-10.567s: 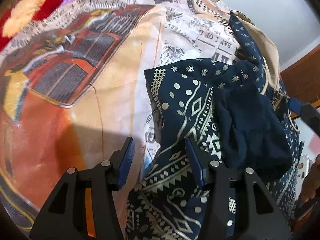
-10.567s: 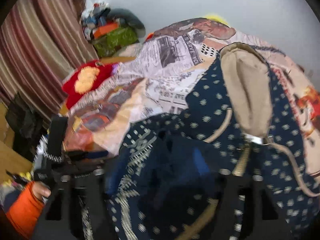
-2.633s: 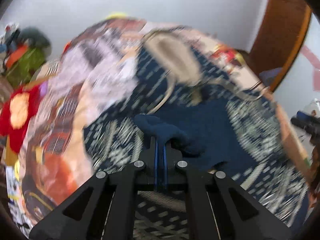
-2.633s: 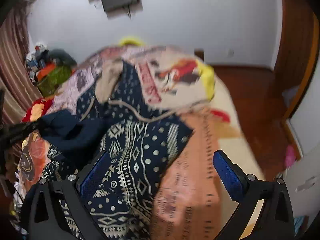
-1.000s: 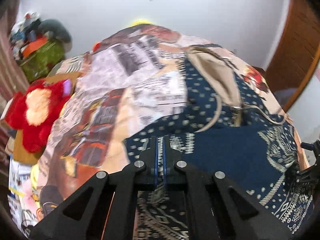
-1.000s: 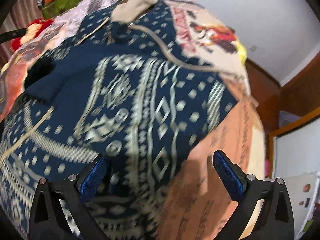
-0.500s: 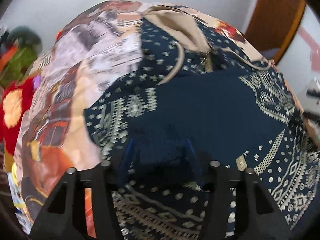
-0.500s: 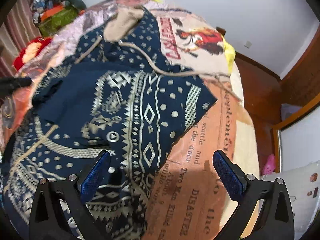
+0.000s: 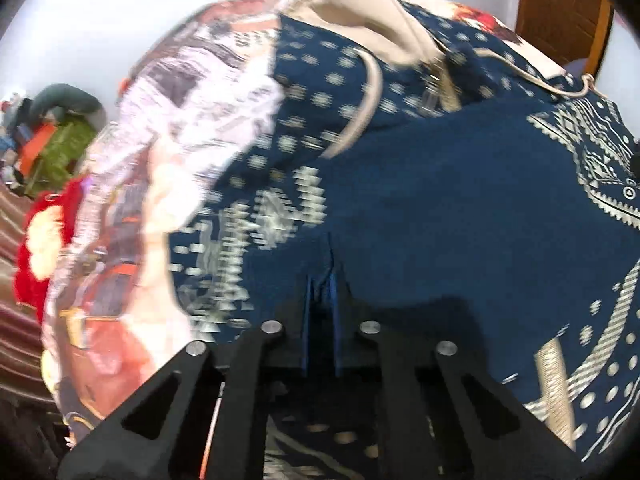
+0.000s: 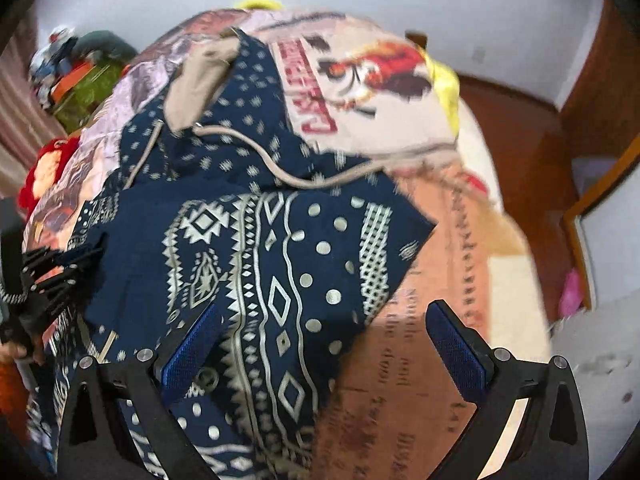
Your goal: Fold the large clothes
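Navy knit hoodie (image 10: 256, 264) with cream geometric bands lies spread across the printed bedspread (image 10: 432, 360), its beige-lined hood (image 9: 360, 28) toward the wall. Left gripper (image 9: 320, 280) is closing, its blue pads nearly together, pinching a soft ridge of the plain navy cloth. Right gripper (image 10: 320, 344) hangs wide apart over the hoodie's edge, holding nothing.

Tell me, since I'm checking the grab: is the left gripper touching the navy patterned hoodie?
Touching. In the left wrist view the left gripper has its jaws nearly shut with a ridge of the hoodie's plain navy cloth pinched between them.
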Available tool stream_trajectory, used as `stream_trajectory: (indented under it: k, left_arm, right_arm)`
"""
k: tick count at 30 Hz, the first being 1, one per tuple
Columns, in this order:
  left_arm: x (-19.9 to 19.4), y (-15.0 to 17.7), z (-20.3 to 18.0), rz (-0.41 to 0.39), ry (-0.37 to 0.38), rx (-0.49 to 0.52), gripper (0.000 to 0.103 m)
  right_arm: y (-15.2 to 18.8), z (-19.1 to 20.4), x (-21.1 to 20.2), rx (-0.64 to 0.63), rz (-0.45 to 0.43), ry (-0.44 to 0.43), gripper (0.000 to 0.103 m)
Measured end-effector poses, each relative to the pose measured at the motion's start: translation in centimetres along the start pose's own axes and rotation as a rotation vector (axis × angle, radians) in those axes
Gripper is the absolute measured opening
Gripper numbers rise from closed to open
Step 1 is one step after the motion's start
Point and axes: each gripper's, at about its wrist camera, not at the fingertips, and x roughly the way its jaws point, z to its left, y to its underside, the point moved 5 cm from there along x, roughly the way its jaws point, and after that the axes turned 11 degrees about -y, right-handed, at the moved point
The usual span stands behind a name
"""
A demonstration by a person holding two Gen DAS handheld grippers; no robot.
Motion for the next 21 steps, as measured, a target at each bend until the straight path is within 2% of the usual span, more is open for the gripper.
stream_trajectory:
  k: [2,5,7,10,14,18,21]
  left_arm:
    - [-0.3,0.2,2.5,-0.013,-0.008,-0.055,0.007]
    - [-0.2,0.8,6.6,-0.002,0.003,-0.158,0.007]
    - [0.7,1.6,9.3,0.034,0.001,-0.233,0.007]
    - [2.3,4.4,11.6,0.111,-0.007,-0.307,0.007]
    - [2.9,7.2,12.7,0.157,-0.028,-0.333,0.007]
    - [2.1,8.6,13.4,0.178,-0.013,-0.335,0.007]
    - [0.8,8.5,14.0,0.164,-0.015,-0.322,0.008]
  right_arm:
    - [0.2,-0.4,1.1,0.018,0.01,0.005,0.102]
    - [0.1,0.0,1.3,-0.046,-0.002,0.051,0.102]
    - [-0.1,0.0,1.3,-0.08,-0.011,0.084,0.102]
    - [-0.2,-0.7,1.2,-0.066,-0.012,0.096,0.102]
    - [0.2,-1.5,0.8,-0.033,-0.012,0.093,0.102]
    - [0.6,-1.8,0.2,-0.026,0.0,0.097,0.102]
    - [0.6,-1.6,-0.9,-0.02,-0.006,0.093,0.102]
